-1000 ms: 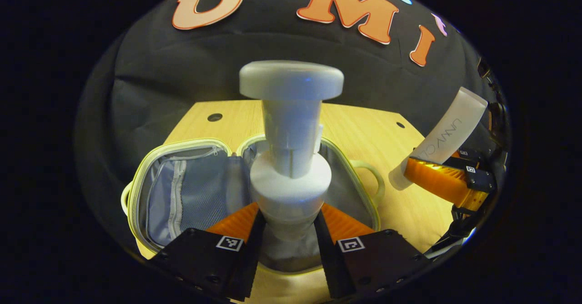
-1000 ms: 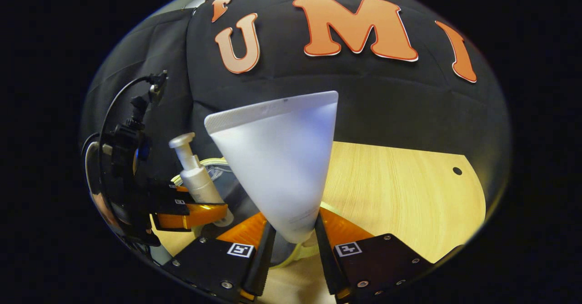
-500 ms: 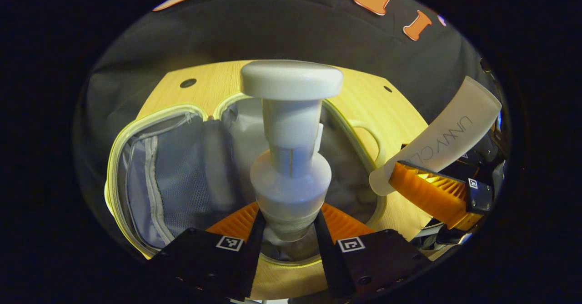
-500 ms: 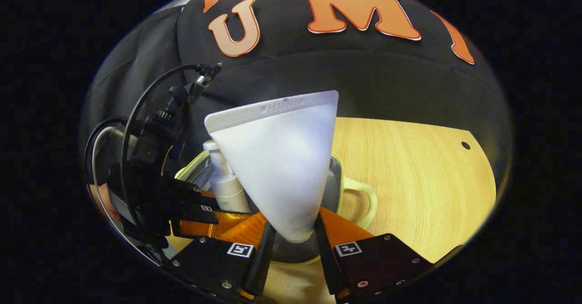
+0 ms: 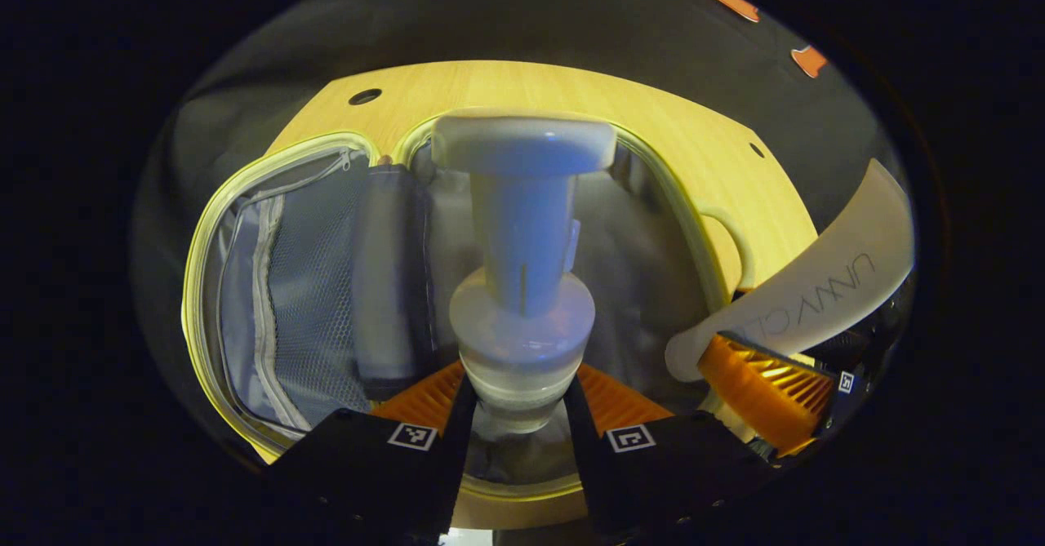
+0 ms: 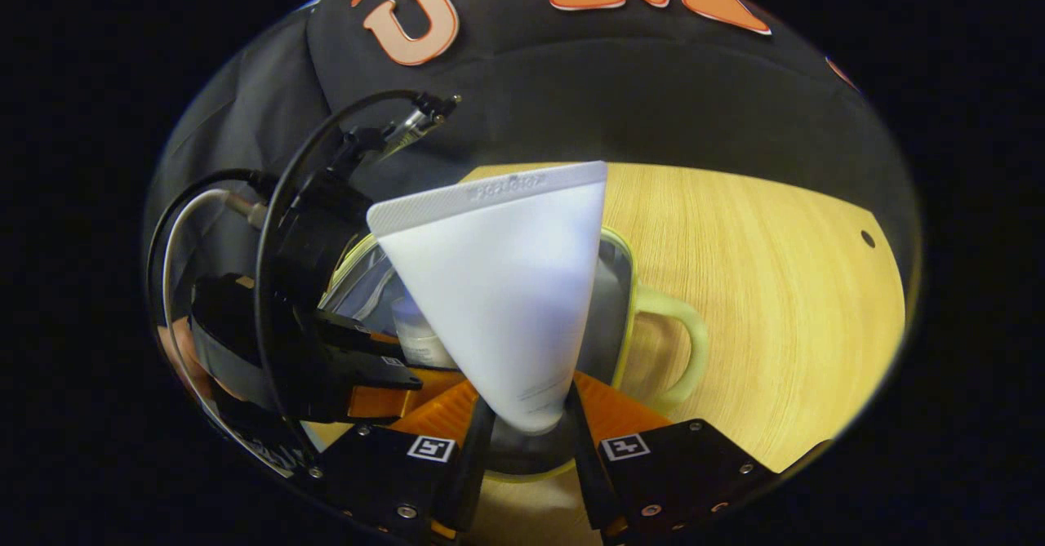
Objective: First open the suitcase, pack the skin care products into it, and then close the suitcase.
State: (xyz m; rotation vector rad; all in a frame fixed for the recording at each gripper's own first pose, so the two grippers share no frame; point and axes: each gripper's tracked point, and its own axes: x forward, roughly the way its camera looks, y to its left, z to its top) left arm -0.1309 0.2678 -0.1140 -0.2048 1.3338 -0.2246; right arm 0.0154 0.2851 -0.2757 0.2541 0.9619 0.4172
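Wooden table point(image 5: 669, 134) under warm light, and the suitcase point(image 5: 245, 203) is already unzipped and lying flat across the middle of the left gripper view. Left gripper point(image 5: 514, 415) is pinching a pump bottle point(image 5: 522, 244) right over the case's right half; right gripper point(image 6: 522, 440) is clamped on a white tube point(image 6: 498, 285) at frame centre. Both compartments look bare so far, just mesh lining. Still to do: dropping both in and closing up.
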